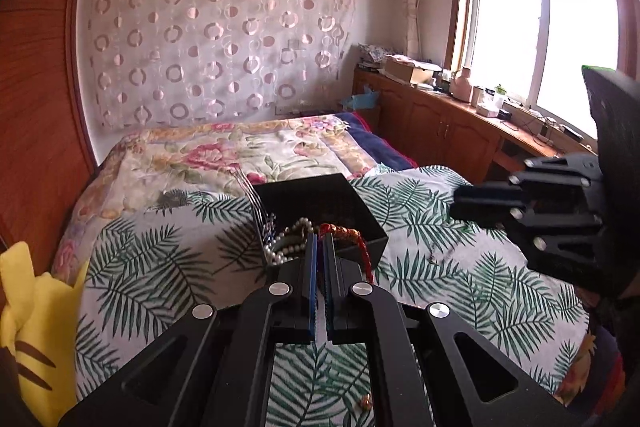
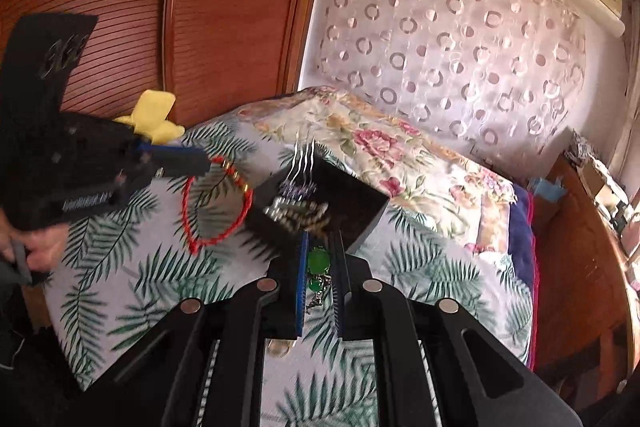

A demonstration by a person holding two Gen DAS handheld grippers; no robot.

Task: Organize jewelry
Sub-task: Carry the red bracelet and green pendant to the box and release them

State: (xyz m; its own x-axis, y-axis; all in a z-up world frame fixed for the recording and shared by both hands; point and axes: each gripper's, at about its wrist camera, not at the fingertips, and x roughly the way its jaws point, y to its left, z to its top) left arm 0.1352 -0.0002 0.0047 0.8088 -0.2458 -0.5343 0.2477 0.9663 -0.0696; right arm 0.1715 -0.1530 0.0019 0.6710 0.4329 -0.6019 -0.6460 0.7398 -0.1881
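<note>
A black box (image 1: 320, 203) sits open on the bed (image 1: 440, 267), on the leaf-print sheet, and it already holds part of the jewelry: a white pearl string (image 1: 288, 239) spills over its near rim, and a silver comb-like piece (image 1: 256, 199) stands up at its 9 o'clock edge. So some sorting looks done, though how much more lies inside the dark box cannot be made out.

The left tongs (image 1: 320, 247) are pressed together on a red bead necklace (image 1: 352, 239). In the right wrist view this necklace (image 2: 216, 203) hangs from those tongs (image 2: 200, 163) as an open loop above the sheet, at the box's 9 o'clock side and not yet inside it (image 2: 340, 211).

The right tongs (image 2: 322, 259) are nearly closed, clamped on a green stone pendant (image 2: 318, 261), with a smaller green stone and a bit of silver chain dangling just beneath. It is held in the air just short of the box's 6 o'clock corner.

Both pieces appear to be on their way to the box, so the job seems to be somewhere in the middle: two items are in hand and not yet put down. One more small bead-like thing (image 1: 365, 403) shows on the sheet under the left tongs, at 6 o'clock from the box; it is too small to identify, and may be left to collect
</note>
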